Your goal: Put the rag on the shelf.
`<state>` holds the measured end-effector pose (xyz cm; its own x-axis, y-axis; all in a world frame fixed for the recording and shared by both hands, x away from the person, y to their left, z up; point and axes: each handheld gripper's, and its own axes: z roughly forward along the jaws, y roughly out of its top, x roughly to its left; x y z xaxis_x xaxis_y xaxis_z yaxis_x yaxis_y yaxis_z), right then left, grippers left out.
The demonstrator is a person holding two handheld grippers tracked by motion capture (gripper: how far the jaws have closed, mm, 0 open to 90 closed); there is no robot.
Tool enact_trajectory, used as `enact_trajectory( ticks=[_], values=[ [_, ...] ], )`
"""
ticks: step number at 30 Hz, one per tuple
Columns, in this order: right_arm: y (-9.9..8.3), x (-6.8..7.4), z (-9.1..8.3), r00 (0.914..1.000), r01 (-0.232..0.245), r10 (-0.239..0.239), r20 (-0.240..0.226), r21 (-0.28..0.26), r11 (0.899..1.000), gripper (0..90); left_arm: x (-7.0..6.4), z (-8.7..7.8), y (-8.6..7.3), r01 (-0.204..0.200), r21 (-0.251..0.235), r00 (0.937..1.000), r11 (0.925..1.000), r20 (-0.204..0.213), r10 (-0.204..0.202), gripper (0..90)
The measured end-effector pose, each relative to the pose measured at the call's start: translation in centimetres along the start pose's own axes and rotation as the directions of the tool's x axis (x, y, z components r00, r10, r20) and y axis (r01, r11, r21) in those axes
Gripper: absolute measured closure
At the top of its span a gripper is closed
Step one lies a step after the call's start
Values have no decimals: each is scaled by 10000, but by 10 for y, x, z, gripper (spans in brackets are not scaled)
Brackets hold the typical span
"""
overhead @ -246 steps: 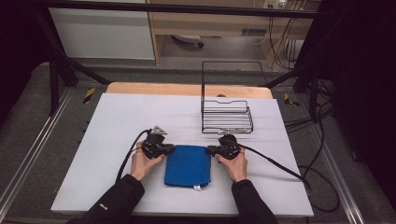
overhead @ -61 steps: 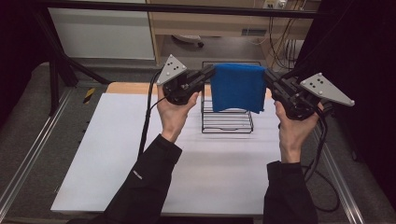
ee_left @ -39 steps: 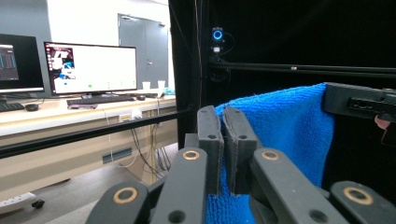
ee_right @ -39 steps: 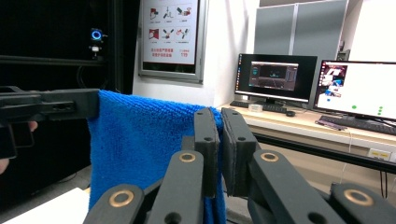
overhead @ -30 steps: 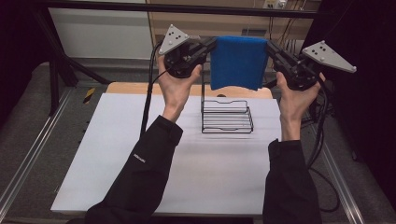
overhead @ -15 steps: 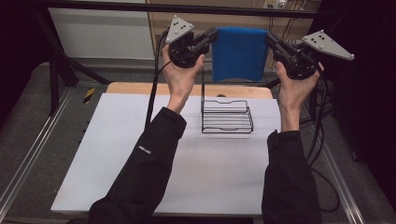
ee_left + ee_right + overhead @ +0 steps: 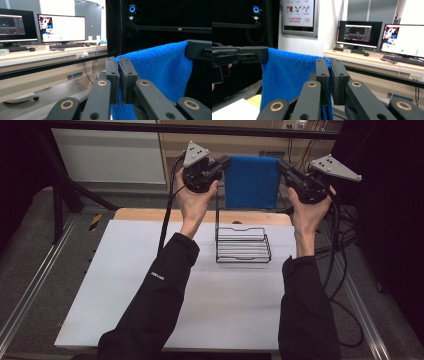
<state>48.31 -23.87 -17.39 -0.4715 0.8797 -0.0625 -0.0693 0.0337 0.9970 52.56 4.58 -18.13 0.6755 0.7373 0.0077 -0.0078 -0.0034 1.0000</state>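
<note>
Between the two raised grippers, a blue cloth [image 7: 251, 182] is hanging stretched flat, well above the bench [image 7: 125, 285]. The person's left hand [image 7: 192, 202] is holding the left gripper [image 7: 224, 164] up at the cloth's upper left corner, and the left gripper view is showing its two black jaws pressed together on the cloth's [image 7: 160, 67] top edge, with the blue terry fabric running from them across to the other gripper [image 7: 198, 50] at the far corner. The right hand [image 7: 306, 215] is lifting the right gripper [image 7: 282, 166] to the same height at the opposite corner; in the right gripper view its jaws are also clamped tight on the cloth [image 7: 287, 75], a fold of blue pinched between them. Below and just ahead of both grippers, a black wire rack [image 7: 243, 245] is standing on the white bench surface, and the cloth's lower edge is hanging above the rack's tall back frame, whether touching it I cannot tell. Beyond the grippers, computer monitors [image 7: 359, 32] are glowing on a desk [image 7: 37, 53] in the background.
</note>
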Motion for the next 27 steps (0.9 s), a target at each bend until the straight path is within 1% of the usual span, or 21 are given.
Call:
enact_trajectory(
  ticks=[1,2,6,11,14,16,17,20,27],
  values=[
    [-2,0,1,10000,-29,29,-23,89,10000,859,1,-1,-1,-78,-4,10000,10000,-51,78,863],
    [-5,-1,1,10000,-63,63,-48,142,9999,859,1,-1,-3,-164,43,9999,9999,-12,164,863],
    [-14,0,-1,9999,-109,114,-126,377,9992,858,0,-4,-13,-180,205,9996,9996,229,175,863],
    [-25,1,-4,9998,-69,81,-198,638,9979,858,-1,-7,-24,-219,390,9992,9990,344,205,863],
    [-31,0,-7,9994,-169,190,-303,703,9974,857,-2,-9,-29,-260,487,9986,9985,469,237,863],
    [-34,0,-9,9990,-256,284,-344,781,9966,857,-3,-11,-32,-218,537,9982,9983,569,188,863],
    [-36,0,-10,9990,-227,257,-360,792,9966,857,-4,-11,-34,-240,573,9981,9981,583,206,862],
    [-39,0,-12,9988,-259,295,-392,889,9957,856,-5,-12,-36,-225,649,9975,9976,681,180,862],
    [-40,1,-20,9982,-274,319,-499,888,9957,855,-10,-19,-35,-393,751,9951,9964,939,322,861]
  ],
)
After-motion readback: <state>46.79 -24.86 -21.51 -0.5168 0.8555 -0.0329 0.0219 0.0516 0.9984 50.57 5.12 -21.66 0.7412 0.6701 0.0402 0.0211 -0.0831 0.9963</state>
